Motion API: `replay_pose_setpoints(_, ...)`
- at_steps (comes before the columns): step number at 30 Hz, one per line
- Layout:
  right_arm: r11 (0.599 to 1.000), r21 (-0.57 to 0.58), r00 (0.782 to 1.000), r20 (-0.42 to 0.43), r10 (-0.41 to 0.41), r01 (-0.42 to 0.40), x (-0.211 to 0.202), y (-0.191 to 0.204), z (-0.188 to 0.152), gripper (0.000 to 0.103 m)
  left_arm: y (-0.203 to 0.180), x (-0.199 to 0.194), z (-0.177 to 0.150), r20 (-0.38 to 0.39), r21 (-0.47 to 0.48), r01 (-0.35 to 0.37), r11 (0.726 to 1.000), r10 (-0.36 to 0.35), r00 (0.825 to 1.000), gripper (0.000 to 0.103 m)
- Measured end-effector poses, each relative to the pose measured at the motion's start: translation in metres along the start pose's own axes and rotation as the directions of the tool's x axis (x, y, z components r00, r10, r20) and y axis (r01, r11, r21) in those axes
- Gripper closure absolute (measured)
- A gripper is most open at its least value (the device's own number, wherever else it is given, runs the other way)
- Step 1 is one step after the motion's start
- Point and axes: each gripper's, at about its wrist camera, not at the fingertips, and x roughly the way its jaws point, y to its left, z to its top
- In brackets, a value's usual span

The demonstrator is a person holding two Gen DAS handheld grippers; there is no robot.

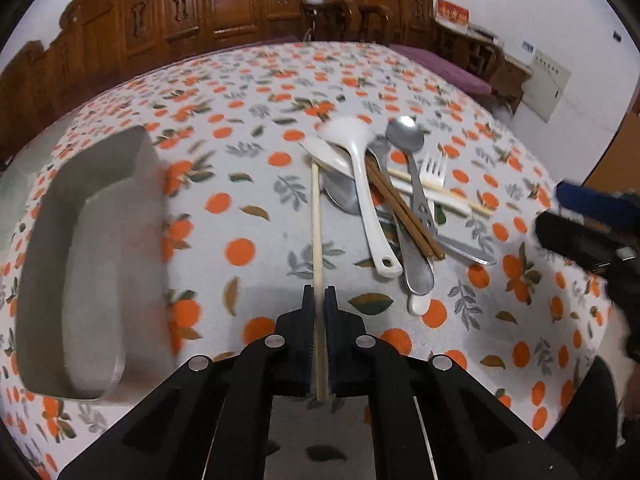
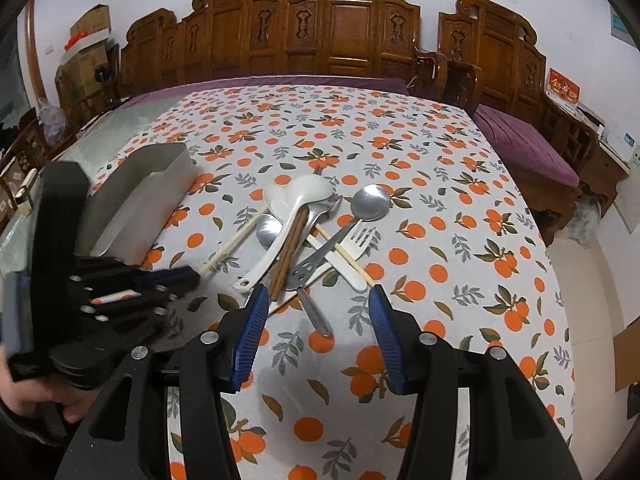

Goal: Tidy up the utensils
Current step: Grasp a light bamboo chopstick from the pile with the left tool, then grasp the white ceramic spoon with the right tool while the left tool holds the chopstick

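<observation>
Gripping one pale chopstick (image 1: 318,240), left jaws; right jaws apart; roughly three metal spoons (image 2: 370,202).

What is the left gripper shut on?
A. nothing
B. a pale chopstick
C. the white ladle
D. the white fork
B: in the left wrist view the left gripper has its jaws closed on the pale chopstick, which runs between them; the white ladle and white fork lie in the pile.
</observation>
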Motion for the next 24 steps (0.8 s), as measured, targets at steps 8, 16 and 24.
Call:
replay_pose_setpoints(8, 0.999, -0.01, 0.999, -0.014, 0.042, -0.042, 0.027, 0.017, 0.013, 0.049, 0.028, -0.042, 0.008, 0.071, -0.053, 0.083, 0.995, -0.079, 0.994, 0.099)
replay_pose_setpoints(16, 0.995, -0.001, 0.994, -0.036, 0.103, -0.103, 0.068, 0.026, 0.039, 0.063, 0.046, -0.071, 0.021, 0.126, -0.055, 0.129, 0.99, -0.121, 0.985, 0.099)
replay_pose_setpoints(24, 0.991, 0.012, 0.985, -0.113, 0.13, -0.13, 0.105, 0.037, 0.041, 0.069, 0.067, -0.085, 0.028, 0.159, -0.088, 0.141, 0.986, -0.126, 0.979, 0.099)
